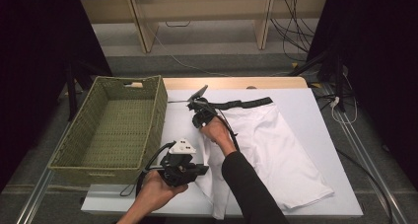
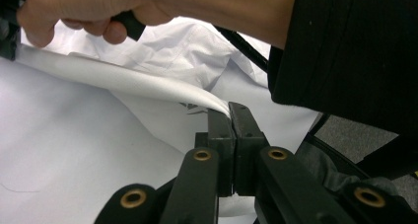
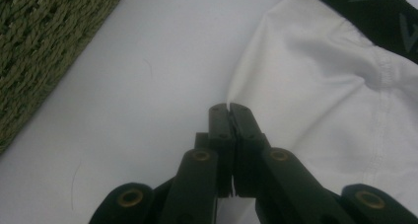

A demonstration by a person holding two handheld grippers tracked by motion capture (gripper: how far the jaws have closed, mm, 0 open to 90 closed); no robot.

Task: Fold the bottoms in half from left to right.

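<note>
Centrally on the white table (image 1: 315,135): white garment (image 1: 276,155) with black waistband (image 1: 246,103) at 12 o'clock, hem towards 5 o'clock near the front table edge. Bare table surface at 3 o'clock of the garment and in a narrow strip at 9 o'clock, up to the green woven basket (image 1: 116,130). Basket wall close to the left table edge and just beside both grippers; limited room on that side. Wooden board (image 1: 231,82) beyond the far table edge at 12 o'clock; cables (image 1: 296,31) on the floor farther back.

Left gripper (image 1: 194,169), at 7 o'clock of the garment near the front edge: jaws fully closed on a lifted fold of white cloth, seen clamped in the left gripper view (image 2: 229,110). Right gripper (image 1: 196,105), at 11 o'clock by the waistband corner: jaws pressed together on the garment's side edge, thin cloth visible between the tips (image 3: 229,108). Right forearm in dark sleeve (image 1: 251,189) across the garment's left half, partly in the way of the left gripper.

Garment: smooth fabric, stitched seam lines, creased and raised along the left edge between the two grips
</note>
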